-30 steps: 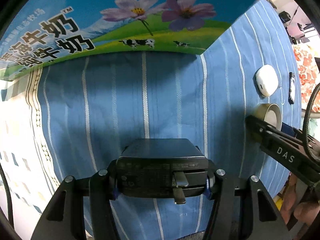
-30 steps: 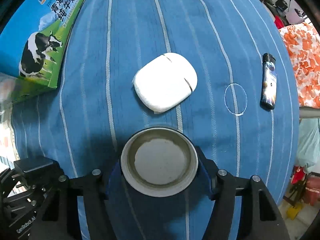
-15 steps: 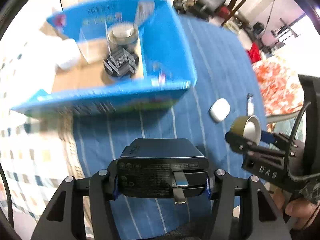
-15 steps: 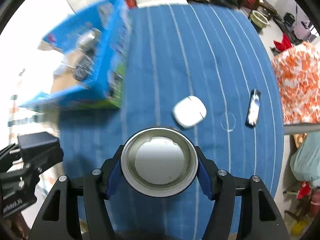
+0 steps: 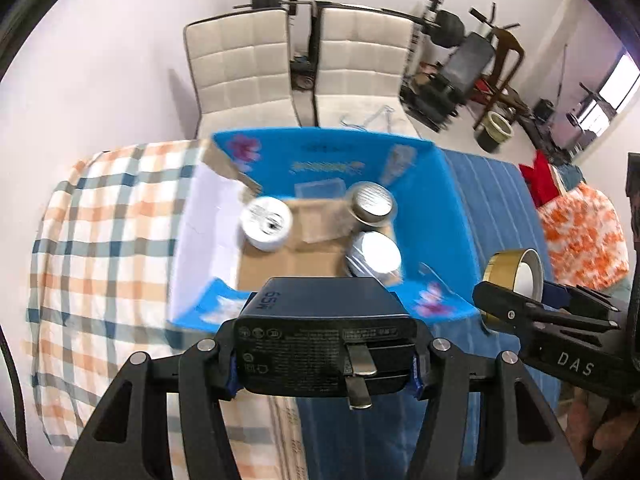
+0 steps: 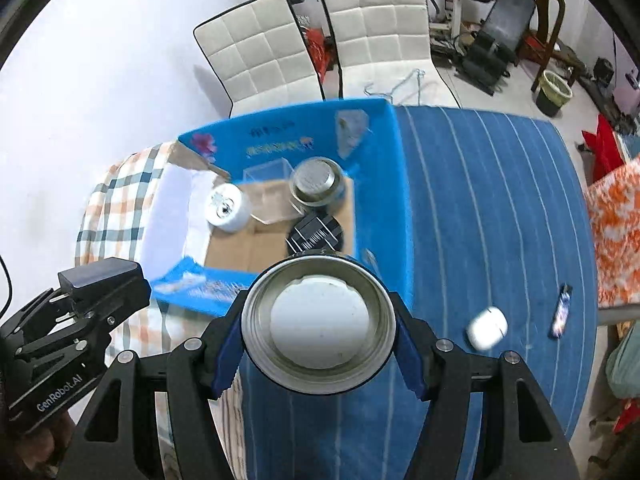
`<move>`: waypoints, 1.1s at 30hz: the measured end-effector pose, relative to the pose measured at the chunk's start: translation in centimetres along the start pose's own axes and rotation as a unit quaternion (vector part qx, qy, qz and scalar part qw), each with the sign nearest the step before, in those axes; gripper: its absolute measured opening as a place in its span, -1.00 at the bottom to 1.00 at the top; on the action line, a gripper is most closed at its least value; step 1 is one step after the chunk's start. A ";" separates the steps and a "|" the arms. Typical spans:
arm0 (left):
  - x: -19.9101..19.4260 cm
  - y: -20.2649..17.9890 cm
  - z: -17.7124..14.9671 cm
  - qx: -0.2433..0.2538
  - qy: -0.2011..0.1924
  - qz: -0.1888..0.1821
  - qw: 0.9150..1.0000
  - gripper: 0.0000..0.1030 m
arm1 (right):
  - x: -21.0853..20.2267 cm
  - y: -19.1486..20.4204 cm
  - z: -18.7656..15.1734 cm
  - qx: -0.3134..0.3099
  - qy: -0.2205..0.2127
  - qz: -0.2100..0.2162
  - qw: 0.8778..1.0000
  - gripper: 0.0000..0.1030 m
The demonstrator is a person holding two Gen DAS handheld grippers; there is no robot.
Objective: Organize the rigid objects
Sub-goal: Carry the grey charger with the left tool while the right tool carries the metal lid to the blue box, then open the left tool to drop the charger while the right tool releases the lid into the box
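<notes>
Two grippers hang above a cloth-covered surface, each with a load. On the left lies a checked cloth (image 5: 100, 220) in orange, blue and white. Over its edge the left gripper (image 5: 324, 360) has its fingers pressed against the sides of a dark charger block (image 5: 324, 320), plug prongs facing the camera. Just beyond it sits an open blue carton (image 6: 400, 184) with a bare cardboard floor, holding a white can (image 6: 226, 208), a clear plastic box (image 6: 270, 192), a silver-lidded jar (image 6: 318, 184) and a black ribbed piece (image 6: 316, 234); the left view is motion-blurred there. Right of the carton's near corner, the right gripper (image 6: 318, 324) clamps a roll of gold tape (image 6: 318, 324) by its outer rim, the hole facing the camera. Farther right, on the blue striped cloth (image 6: 500, 200), a white earbud case (image 6: 486, 327) lies near a dark lighter (image 6: 561, 311), the two apart. Behind the surface stand two white padded chairs (image 6: 376, 12).
</notes>
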State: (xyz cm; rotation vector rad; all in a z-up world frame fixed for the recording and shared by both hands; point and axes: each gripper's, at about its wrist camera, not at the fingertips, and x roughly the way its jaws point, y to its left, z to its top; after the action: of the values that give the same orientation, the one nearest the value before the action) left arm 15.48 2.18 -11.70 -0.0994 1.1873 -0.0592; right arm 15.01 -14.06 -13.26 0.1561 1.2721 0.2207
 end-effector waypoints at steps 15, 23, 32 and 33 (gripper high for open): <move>3.8 5.6 1.9 -0.010 0.012 0.011 1.000 -0.94 | 5.7 5.1 2.7 0.002 0.012 -0.029 1.000 0.30; 10.4 7.4 2.0 -0.033 0.072 -0.027 0.996 -0.96 | 15.4 3.4 3.3 0.060 0.081 -0.008 0.995 0.30; 15.6 7.6 1.1 -0.036 0.131 -0.026 0.990 -0.95 | 20.4 4.3 3.0 0.054 0.124 -0.009 0.991 0.31; 15.9 7.5 0.9 -0.035 0.136 -0.025 0.990 -0.94 | 20.5 4.6 3.1 0.048 0.122 -0.014 0.991 0.31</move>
State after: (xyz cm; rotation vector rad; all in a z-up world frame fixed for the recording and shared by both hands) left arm 22.23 8.13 -26.83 -0.1878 1.4601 -0.0766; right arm 23.27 -4.46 -30.31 0.1990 1.5276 0.1570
